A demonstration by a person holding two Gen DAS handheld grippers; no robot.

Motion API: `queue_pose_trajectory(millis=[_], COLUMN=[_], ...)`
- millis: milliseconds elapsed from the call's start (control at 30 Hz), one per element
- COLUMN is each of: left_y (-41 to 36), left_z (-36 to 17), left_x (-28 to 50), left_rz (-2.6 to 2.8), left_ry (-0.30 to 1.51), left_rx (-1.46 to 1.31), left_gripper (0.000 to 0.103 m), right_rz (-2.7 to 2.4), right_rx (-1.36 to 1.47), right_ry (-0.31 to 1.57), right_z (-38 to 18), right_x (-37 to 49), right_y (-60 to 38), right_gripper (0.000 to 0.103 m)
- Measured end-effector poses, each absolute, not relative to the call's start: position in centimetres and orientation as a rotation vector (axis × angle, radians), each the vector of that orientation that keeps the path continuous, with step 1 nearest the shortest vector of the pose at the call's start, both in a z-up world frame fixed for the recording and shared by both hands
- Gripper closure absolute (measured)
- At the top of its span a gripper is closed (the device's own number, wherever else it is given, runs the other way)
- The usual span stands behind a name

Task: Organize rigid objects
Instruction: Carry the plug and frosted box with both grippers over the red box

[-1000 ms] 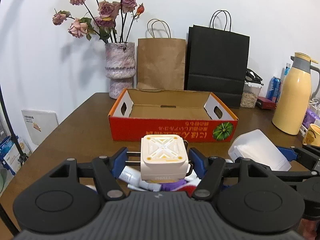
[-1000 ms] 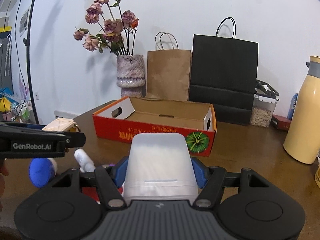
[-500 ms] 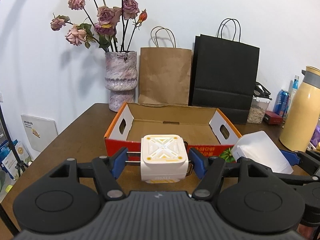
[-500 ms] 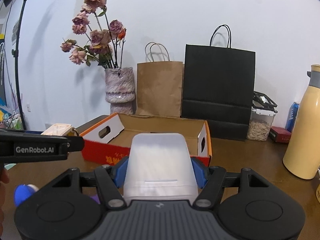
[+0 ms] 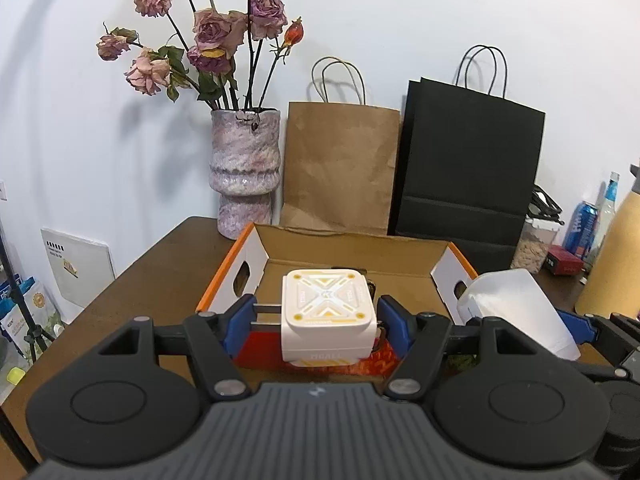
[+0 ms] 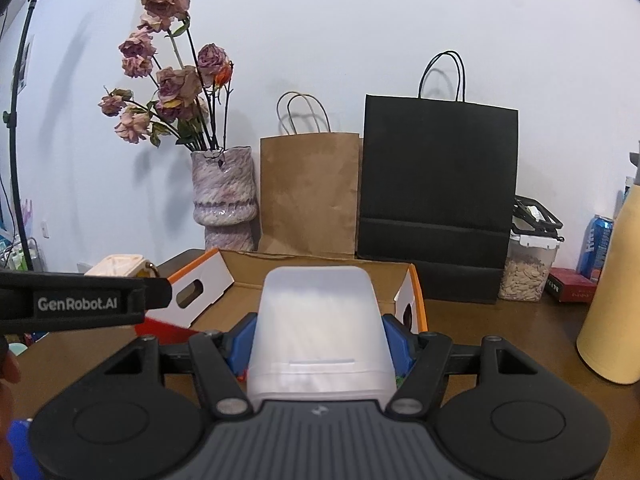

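Above the near rim of the cardboard box [image 5: 352,248], the left gripper [image 5: 316,316] clamps a white cube [image 5: 328,312] while the right gripper [image 6: 318,340] clamps a translucent container [image 6: 320,328], both jaws closed on their loads.

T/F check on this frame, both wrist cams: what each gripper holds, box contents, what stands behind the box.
1. The left gripper is shut on the white cube charger. True.
2. The right gripper is open and holds nothing. False: it is shut on the translucent container.
3. The cardboard box already holds several items. False: its visible floor is bare.
4. A brown paper bag and a black paper bag stand behind the box. True.
5. The vase lies tipped over. False: it stands upright, holding dried roses.
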State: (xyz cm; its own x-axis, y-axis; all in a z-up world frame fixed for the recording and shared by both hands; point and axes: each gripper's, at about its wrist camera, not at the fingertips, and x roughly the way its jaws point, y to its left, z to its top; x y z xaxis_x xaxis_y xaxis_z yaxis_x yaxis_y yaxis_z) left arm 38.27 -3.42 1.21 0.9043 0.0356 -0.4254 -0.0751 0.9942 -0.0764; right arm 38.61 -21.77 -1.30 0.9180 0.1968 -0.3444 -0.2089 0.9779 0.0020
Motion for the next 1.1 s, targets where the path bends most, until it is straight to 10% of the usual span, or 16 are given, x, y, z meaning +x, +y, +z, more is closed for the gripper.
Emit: queue_pose_trajectory(millis=[1100], left_y=[-2.7], left_z=[0.2], left_x=[49.9], left_rz=[0.166], left_ry=[0.453], left_rx=[-0.084], left_gripper=[0.035], right_rz=[0.214], right_rx=[-0.068], right_ry=[0.381], right_z=[-1.6], right_x=[50.3], right_y=[-20.5], right_gripper=[0.038])
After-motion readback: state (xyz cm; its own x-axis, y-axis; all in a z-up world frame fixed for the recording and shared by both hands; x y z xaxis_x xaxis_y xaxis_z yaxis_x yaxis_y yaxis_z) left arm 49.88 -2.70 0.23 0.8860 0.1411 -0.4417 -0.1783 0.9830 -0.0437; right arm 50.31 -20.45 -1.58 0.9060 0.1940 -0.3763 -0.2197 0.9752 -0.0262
